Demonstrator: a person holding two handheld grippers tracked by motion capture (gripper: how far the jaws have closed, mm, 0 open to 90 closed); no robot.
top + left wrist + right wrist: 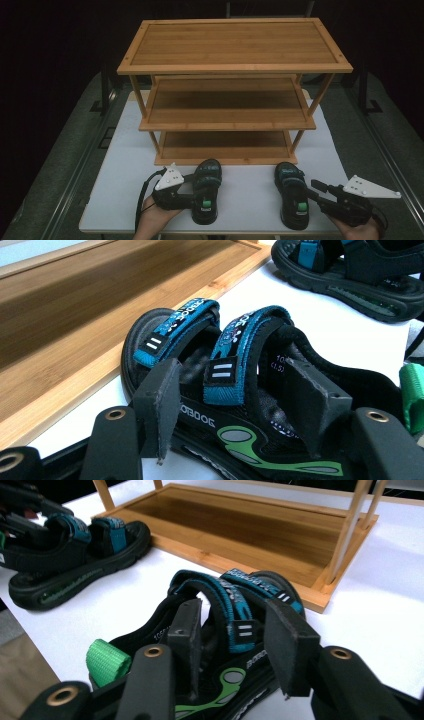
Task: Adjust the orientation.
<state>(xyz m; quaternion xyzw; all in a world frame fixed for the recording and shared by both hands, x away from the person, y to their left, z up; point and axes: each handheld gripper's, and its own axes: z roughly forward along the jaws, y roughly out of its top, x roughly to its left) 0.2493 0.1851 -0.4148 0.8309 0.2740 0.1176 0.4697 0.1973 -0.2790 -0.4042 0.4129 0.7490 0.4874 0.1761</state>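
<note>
On the white table (125, 165), two sandals sit just before the rack (227, 120), left gripper (192, 184) and right gripper (314, 189) both half-open astride their soft straps—light, floppy; likely best pinched at the stiffer sole edge.

Two sandals (206, 190) (293, 195) lie side by side before the shelf rack (230, 125).
</note>
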